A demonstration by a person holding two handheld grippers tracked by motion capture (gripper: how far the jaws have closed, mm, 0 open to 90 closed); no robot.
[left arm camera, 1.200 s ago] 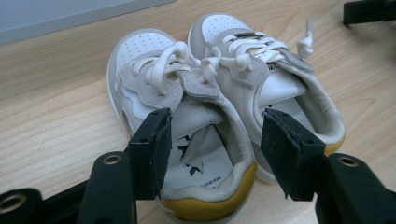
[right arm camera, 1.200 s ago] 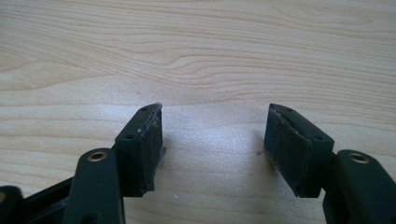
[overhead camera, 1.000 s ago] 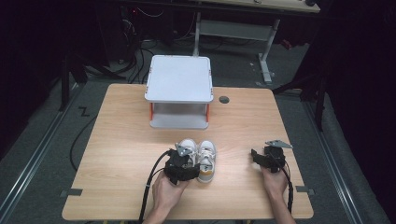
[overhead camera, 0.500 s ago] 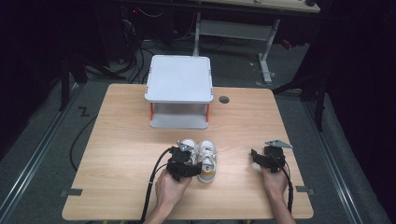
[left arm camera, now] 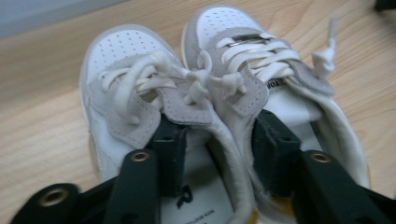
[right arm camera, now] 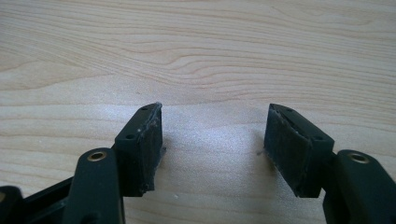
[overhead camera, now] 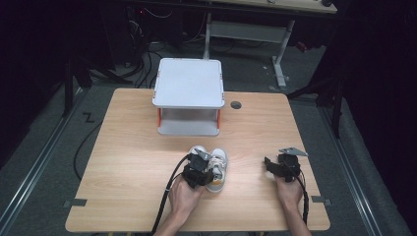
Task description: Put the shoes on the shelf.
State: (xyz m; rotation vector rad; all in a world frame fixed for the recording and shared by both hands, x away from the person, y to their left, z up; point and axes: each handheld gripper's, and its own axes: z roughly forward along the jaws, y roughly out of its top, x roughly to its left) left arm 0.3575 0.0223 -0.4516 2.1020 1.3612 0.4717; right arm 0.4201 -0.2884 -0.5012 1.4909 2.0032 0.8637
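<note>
Near the table's [overhead camera: 123,147] front edge sits a pair of small white sneakers [overhead camera: 212,166], side by side. One jaw of the left gripper [left arm camera: 219,144] goes into each shoe, and the jaws have just been closing on the two soft, padded inner collars between them. Light and floppy, the pair should lift together if pinched there. Well apart to the right, the right gripper [right arm camera: 212,140] rests wide and empty. Behind stands a white two-tier shelf [overhead camera: 189,83], clear of the way.

Pair of small white sneakers [left arm camera: 219,116], grey suede overlays, perforated toes, white laces tied, yellowish soles. Both upright, side by side and touching, toes pointing away from the person. They sit on the tabletop [overhead camera: 123,147] near its front edge, left of centre, collars pressed together.
</note>
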